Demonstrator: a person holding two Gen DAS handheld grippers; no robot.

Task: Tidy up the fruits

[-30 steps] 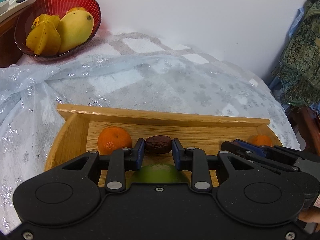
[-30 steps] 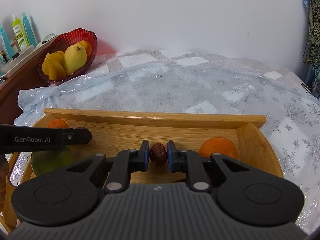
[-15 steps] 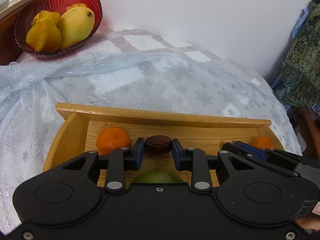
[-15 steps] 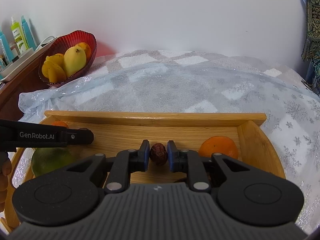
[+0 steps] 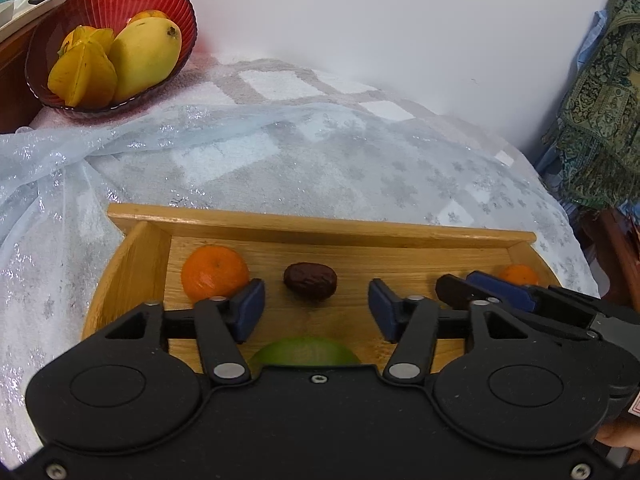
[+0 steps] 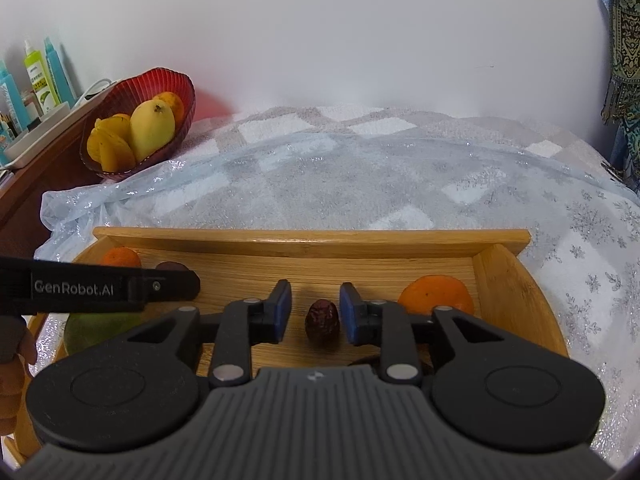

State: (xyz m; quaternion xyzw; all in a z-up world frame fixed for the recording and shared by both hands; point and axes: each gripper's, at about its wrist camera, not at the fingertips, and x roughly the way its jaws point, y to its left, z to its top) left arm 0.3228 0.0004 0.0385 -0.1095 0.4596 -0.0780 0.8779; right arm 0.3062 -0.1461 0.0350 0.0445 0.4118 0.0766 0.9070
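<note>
the left wrist view shows the left gripper (image 5: 316, 310) over the wooden tray (image 5: 320, 226), with a dark date (image 5: 310, 281) on the tray floor just beyond its blue pads and a tangerine (image 5: 215, 271) by the left pad. only this view shows the top of a green fruit (image 5: 305, 353) close under the gripper body. the right wrist view shows the right gripper (image 6: 315, 313) with a second date (image 6: 322, 321) lying between its pads, clear of both, and a tangerine (image 6: 436, 295) to its right. only here do bottles (image 6: 38, 76) show on the shelf at far left.

both sets of jaws have just been opening; 1 second ago each pair sat tight against its date, now both dates rest free on the tray.

a red bowl (image 5: 100, 4) holding a mango (image 5: 144, 56) and starfruit (image 5: 82, 72) stands well apart on the sheer cloth (image 5: 320, 160).
</note>
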